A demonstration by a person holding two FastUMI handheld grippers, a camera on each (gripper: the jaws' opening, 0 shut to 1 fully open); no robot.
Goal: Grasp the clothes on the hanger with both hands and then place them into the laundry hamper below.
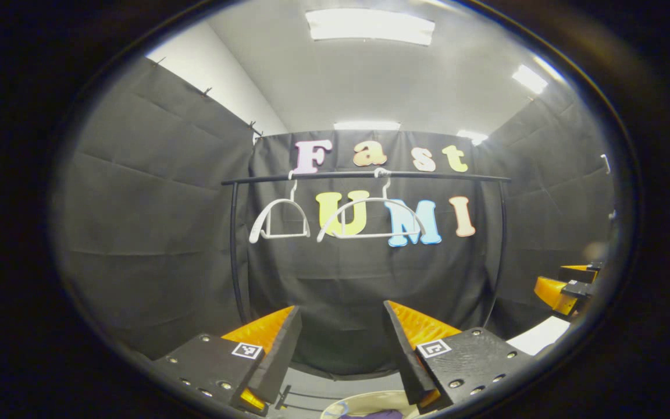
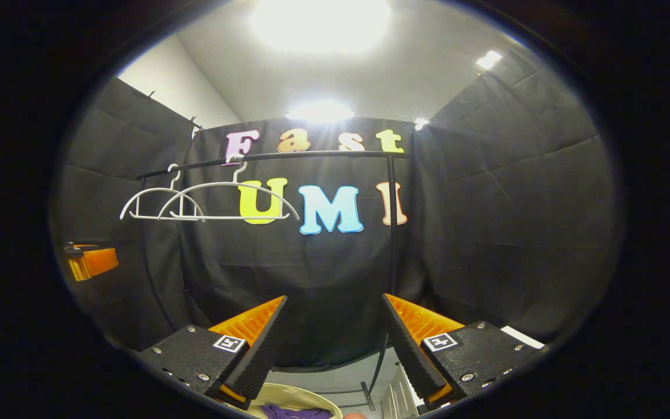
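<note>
Purple clothes [image 2: 294, 412] lie in the hamper [image 2: 288, 397] below two bare hangers [image 2: 218, 201]; left tool [image 1: 341, 349] and right tool [image 2: 332, 343] gape wide, gripping nothing.

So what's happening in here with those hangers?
A person holds two grippers, and both the left gripper and the right gripper have their jaws open, holding nothing. Two white hangers hang bare on the black rail. Below, a purple garment already lies in the laundry hamper, so the clothes seem to be put away.
</note>
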